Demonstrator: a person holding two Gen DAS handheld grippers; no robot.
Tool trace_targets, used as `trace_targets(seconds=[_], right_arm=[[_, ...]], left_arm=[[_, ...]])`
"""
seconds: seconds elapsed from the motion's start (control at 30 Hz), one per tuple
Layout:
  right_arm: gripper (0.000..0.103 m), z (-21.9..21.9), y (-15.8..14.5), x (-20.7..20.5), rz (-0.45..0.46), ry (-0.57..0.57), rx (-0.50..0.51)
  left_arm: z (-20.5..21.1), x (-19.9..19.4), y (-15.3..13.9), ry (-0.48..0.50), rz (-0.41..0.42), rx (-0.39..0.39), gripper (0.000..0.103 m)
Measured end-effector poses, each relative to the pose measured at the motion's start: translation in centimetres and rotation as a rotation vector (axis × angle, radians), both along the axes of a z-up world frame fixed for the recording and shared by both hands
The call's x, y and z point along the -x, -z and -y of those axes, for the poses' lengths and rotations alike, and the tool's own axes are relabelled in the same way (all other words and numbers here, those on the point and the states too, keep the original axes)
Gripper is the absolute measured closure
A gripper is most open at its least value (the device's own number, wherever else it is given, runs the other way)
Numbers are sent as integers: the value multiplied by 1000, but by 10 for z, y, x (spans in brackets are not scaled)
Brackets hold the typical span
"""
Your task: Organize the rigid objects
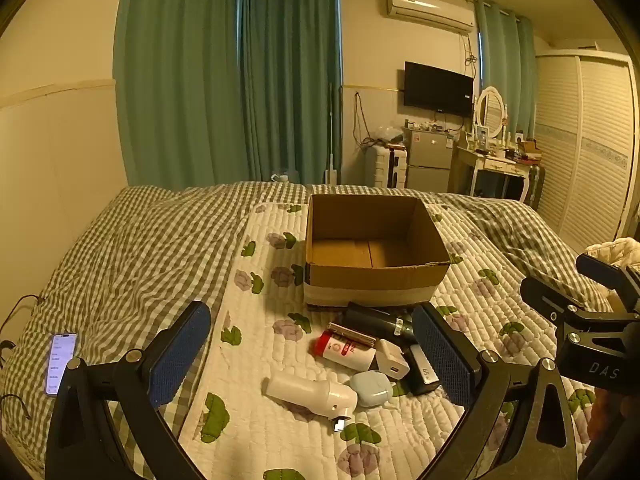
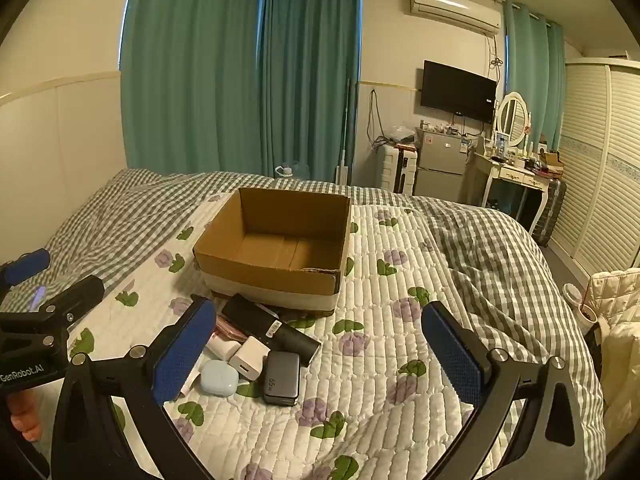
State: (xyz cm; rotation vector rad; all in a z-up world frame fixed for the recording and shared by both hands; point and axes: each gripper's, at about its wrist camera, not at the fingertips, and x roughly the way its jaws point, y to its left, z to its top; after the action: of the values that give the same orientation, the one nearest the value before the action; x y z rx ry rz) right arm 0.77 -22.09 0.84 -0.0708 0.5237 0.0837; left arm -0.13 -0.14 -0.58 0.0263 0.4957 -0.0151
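left wrist: above bed, facing box | right wrist: same, further right

cardboard box: open, upright on quilt | gadget pile: jumbled just before it

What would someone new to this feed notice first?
Likely the open cardboard box, empty as far as its floor shows, on the floral quilt mid-bed. Just in front of it lies a heap of small things: a black bottle, a white bottle, a white charger, a pale blue case and a grey power bank. Both tongs, left and right, hang open over the quilt, holding nothing.
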Motion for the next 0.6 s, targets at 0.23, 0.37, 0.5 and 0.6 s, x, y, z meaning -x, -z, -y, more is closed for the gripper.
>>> trace_targets(seconds=[0.23, 0.37, 0.5, 0.6], right_arm=[[0, 2, 1, -2, -2, 0, 1], [0, 1, 3, -2, -1, 1, 2], [0, 2, 3, 0, -2, 3, 4], [0, 1, 2, -1, -3, 3, 4]], left_arm=[[1, 4, -1, 5, 6, 12, 0], [1, 3, -2, 6, 4, 11, 0], [1, 2, -2, 6, -1, 6, 0], [1, 2, -2, 6, -1, 8, 0]])
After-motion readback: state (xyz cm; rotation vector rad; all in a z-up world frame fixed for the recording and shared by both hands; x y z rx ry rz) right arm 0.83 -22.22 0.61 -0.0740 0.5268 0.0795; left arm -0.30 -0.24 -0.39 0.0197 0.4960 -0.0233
